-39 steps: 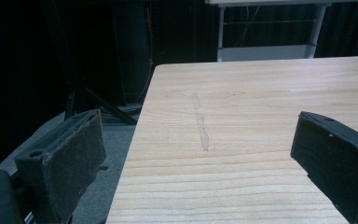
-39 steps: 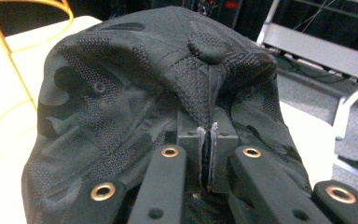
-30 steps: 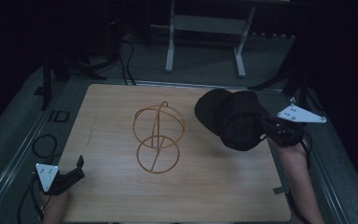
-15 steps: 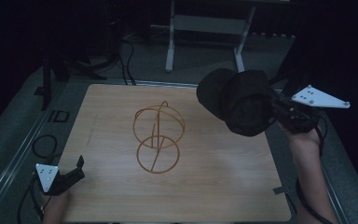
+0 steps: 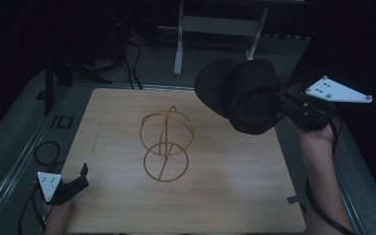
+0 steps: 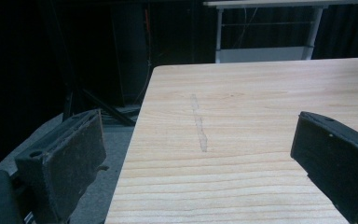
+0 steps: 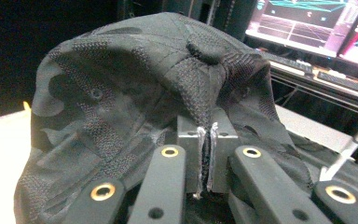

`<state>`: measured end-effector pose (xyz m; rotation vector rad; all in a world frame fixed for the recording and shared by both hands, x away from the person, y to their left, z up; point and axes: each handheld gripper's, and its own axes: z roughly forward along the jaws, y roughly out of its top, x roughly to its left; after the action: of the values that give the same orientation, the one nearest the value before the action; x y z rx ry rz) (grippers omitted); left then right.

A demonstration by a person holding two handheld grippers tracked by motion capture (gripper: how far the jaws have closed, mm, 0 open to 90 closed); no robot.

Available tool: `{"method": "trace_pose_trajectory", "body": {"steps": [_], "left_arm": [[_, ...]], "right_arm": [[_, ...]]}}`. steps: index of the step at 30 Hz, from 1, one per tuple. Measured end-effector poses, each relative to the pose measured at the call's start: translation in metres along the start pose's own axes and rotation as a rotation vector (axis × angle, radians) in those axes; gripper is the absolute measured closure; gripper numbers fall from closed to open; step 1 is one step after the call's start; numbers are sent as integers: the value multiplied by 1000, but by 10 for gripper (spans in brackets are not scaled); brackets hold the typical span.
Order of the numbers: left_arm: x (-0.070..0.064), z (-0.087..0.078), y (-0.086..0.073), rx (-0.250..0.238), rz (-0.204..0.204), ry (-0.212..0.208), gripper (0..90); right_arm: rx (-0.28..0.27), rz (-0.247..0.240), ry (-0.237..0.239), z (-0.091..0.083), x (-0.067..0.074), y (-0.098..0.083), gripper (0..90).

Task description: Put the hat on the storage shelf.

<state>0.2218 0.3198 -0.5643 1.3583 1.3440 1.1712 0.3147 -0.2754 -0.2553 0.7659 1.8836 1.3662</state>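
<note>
Cap aloft, right of the wire stand!
Right tongs (image 5: 283, 104) clamp the black cap (image 5: 245, 95) above the surface (image 5: 235, 196); left tongs (image 5: 81, 177), gaping empty, sit lower-left of the wire stand (image 5: 166, 144).

The cap (image 5: 247, 95) clamped in the right gripper (image 5: 293, 105) is black, and the right gripper view shows a faint tone-on-tone camouflage pattern with patches of finer mesh-like weave and a black button on top (image 7: 205, 49). That gripper's body is black, with brass-coloured rivets on its linkage arms (image 7: 168, 151) and a pale grey plate (image 5: 338, 90) dotted with small markers above it. Beyond its jaws to the left, the wire stand (image 5: 166, 144) is golden orange. The table (image 5: 235, 196) is light wood with fine grain and a faint grey streak (image 6: 199, 126) ahead of the left gripper (image 5: 81, 178), whose jaws are matt black.
</note>
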Motion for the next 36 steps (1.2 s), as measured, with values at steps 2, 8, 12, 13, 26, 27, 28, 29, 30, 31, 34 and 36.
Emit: {"method": "trace_pose_trajectory", "body": {"steps": [2,8,12,13,26,27,28,29,30,31,34,36], "left_arm": [[0,0,0,0,-1,-1,34],[0,0,0,-2,-2,-1,34],[0,0,0,-3,-3,-2,34],[0,0,0,-3,-3,-2,34],[0,0,0,-4,-3,-4,34],[1,0,0,-2,-6,-6,34],[1,0,0,-2,-8,-5,34],[1,0,0,-1,-8,-6,34],[1,0,0,-1,-9,-7,34],[1,0,0,-1,-8,-7,34],[1,0,0,-3,-8,-8,34],[1,-1,0,-2,-9,-7,34]], "right_arm": [[-8,4,12,3,4,3,865],[-23,4,65,19,21,8,865],[-24,1,106,32,36,10,864],[-29,0,119,36,40,11,865],[-28,-17,217,70,79,16,864],[-26,-21,220,72,81,17,864],[-22,-28,234,77,88,17,864],[-19,-32,239,80,91,17,864],[-16,-33,243,82,94,16,864],[-16,-30,250,84,96,16,864],[-10,-23,270,92,104,14,864],[-9,-21,287,96,109,14,864]]}}
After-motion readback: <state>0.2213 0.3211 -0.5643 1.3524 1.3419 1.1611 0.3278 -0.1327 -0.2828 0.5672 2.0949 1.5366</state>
